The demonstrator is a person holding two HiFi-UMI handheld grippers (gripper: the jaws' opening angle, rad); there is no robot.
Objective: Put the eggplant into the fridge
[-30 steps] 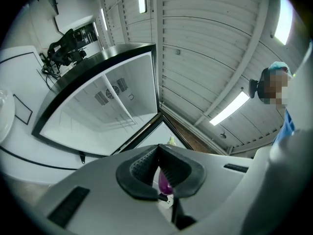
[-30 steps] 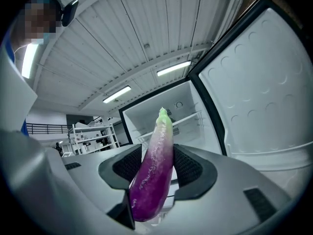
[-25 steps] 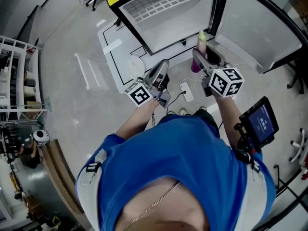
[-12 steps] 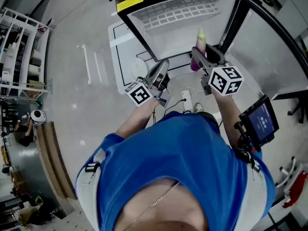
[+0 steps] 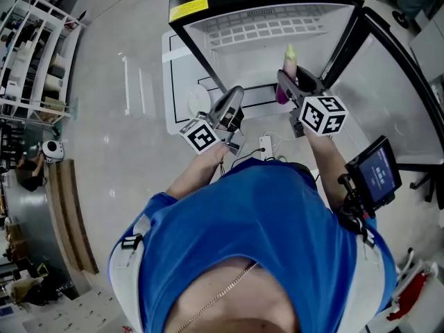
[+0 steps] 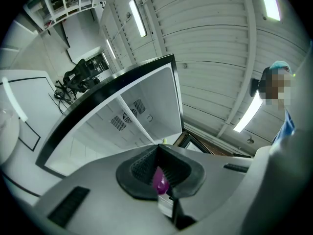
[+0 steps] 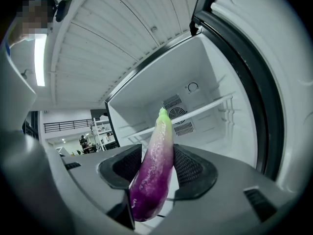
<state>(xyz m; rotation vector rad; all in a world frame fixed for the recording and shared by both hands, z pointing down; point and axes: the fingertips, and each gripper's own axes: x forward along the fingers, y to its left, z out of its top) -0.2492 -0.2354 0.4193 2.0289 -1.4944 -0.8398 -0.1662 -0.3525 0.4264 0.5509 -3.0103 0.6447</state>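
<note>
Spotted the eggplant (image 7: 156, 173), long and glossy, purple fading to a pale green tip, pinched around its fat lower half between the ribbed black pads (image 7: 190, 168) of the right gripper (image 7: 157, 166), tip pointing at the open fridge (image 7: 215, 77). Looked smooth and white in there, with round vent grilles (image 7: 178, 114) on the back wall and a thin shelf (image 7: 205, 109) across. Found the left gripper (image 6: 159, 173) pressed together on nothing, near the right one.

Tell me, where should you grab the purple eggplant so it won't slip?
Grab the eggplant at its thick purple middle, fingers squeezing from both sides, as the right gripper does now. It narrows toward the green tip, where a hold could probably slide off.
</note>
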